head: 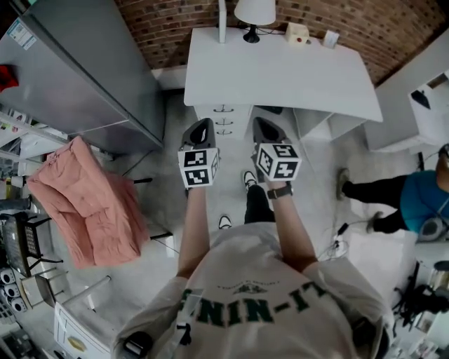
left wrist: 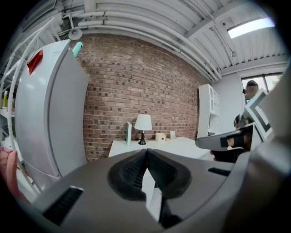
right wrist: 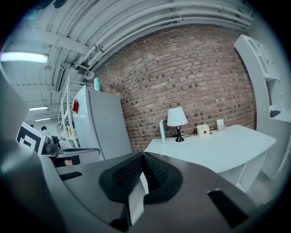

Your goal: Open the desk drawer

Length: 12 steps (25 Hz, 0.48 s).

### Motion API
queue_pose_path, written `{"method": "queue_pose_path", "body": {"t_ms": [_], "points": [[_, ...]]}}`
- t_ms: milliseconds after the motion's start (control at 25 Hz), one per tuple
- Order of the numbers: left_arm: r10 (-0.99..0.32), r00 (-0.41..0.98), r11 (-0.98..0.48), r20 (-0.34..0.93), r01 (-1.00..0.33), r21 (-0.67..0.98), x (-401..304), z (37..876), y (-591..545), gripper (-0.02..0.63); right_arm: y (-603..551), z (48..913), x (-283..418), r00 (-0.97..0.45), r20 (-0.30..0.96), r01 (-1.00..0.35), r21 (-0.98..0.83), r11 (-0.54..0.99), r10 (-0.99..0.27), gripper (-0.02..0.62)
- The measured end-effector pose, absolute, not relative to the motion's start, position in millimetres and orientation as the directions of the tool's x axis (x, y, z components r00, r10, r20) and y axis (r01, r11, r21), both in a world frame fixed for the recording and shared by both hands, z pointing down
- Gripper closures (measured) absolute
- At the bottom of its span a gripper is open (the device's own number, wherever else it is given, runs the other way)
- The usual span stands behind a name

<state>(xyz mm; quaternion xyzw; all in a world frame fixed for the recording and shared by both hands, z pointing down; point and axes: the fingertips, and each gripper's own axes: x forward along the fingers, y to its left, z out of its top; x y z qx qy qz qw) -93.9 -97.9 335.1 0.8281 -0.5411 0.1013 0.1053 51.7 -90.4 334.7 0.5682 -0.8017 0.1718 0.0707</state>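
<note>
The white desk [head: 280, 73] stands against the brick wall, straight ahead of me. Under its left part is a stack of drawers [head: 235, 113] with small dark handles, all pushed in. My left gripper [head: 200, 131] and right gripper [head: 268, 130] hang side by side in the air, short of the desk's front edge and touching nothing. In the left gripper view the left gripper [left wrist: 146, 150] has its pads meeting, shut on nothing, with the desk [left wrist: 182, 145] beyond. In the right gripper view the right gripper [right wrist: 142, 155] is likewise shut and holds nothing.
A lamp [head: 254, 12] and a small white box [head: 297, 33] sit at the desk's back. A grey fridge [head: 84, 70] stands to the left, with pink cloth [head: 88, 203] draped nearby. A person [head: 414, 203] sits at the right, beside a white cabinet [head: 414, 105].
</note>
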Motion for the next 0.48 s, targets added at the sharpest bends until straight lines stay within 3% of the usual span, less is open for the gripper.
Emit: {"method": "queue_pose_path", "body": {"t_ms": [480], "points": [[-0.821,0.377,-0.362,0.429,-0.925,0.118,-68.8,409.6,-142.9,0.604,-145.2,405.8,63.0,-0.412,0.464,-0.909,-0.264,0.322,-0.784,0.594]]}}
